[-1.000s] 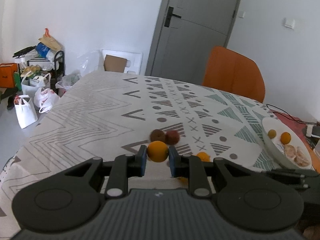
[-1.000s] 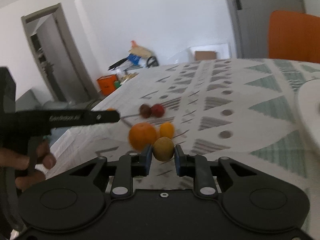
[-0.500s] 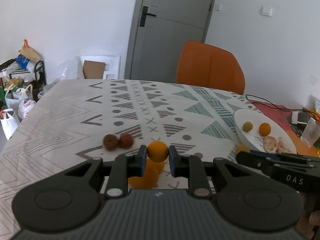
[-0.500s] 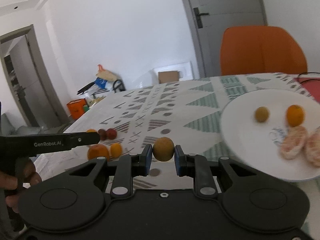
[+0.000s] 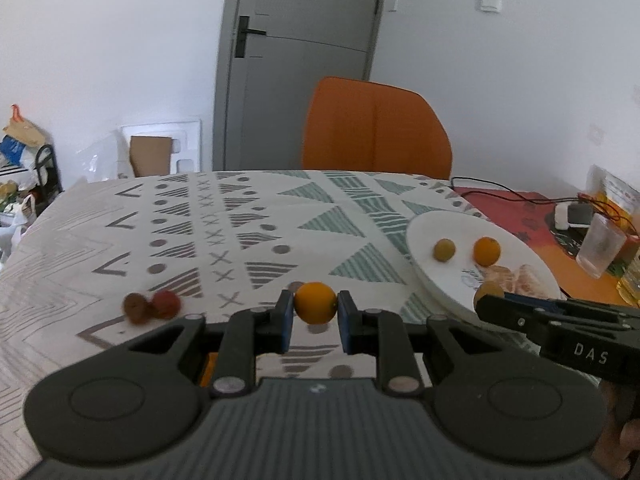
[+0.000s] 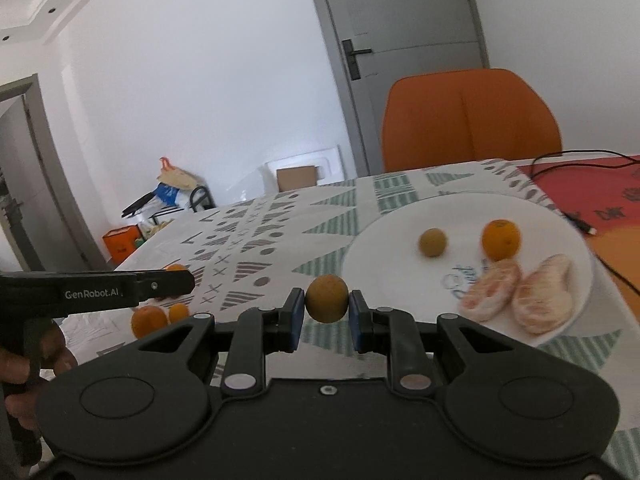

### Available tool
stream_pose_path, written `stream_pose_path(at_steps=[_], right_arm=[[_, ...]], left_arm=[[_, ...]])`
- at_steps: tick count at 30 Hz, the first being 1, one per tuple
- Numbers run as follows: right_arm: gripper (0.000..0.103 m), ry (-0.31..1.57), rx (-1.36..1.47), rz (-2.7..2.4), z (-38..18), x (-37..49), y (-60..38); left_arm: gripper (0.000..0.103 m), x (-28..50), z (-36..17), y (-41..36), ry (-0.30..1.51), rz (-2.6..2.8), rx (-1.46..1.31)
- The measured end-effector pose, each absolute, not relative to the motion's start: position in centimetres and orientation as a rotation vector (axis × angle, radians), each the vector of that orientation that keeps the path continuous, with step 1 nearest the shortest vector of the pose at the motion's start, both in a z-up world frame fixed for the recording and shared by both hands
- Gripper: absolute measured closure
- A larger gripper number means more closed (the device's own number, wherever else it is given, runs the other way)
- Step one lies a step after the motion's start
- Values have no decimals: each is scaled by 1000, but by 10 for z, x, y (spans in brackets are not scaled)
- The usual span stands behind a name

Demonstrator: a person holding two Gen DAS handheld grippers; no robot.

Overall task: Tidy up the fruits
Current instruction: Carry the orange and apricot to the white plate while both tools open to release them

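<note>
- Both claws have swung right toward the plate over the last second, each carrying its fruit up and away from the loose cluster on the worktop.
- On the right of the worktop lies the white plate, already holding a brown-green fruit, a small orange and two peeled segments; it looks like the collecting spot.
- At the far edge stands an orange chair.
- Near the plate's rim, the right claw is clamped on a brownish round fruit, held clear of the cloth, probably so it can be lowered onto bare plate.
- Left of the plate, the left claw is clamped on a small orange fruit, lifted off the cloth, seemingly waiting its turn behind the other.
- Two dark reddish fruits sit touching on the left of the worktop, and two orange fruits lie nearer; these remain to be gathered.
</note>
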State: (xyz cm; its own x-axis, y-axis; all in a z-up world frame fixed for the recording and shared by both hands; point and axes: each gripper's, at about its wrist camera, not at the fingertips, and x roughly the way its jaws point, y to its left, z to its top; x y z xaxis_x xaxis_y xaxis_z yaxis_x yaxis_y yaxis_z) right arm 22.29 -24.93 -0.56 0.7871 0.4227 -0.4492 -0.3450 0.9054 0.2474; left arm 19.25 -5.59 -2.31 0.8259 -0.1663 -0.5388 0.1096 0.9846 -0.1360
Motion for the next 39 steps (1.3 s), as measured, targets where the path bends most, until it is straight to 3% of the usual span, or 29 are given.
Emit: stream_pose_path(at_steps=[15,39], right_arm=[[81,523,224,311,-15,226,-305],[81,559,222,325,-23,235,-303]], left_arm=[[81,218,-24,-115,591,-237,-36],[77,240,-26,-148,591,-306,-24]])
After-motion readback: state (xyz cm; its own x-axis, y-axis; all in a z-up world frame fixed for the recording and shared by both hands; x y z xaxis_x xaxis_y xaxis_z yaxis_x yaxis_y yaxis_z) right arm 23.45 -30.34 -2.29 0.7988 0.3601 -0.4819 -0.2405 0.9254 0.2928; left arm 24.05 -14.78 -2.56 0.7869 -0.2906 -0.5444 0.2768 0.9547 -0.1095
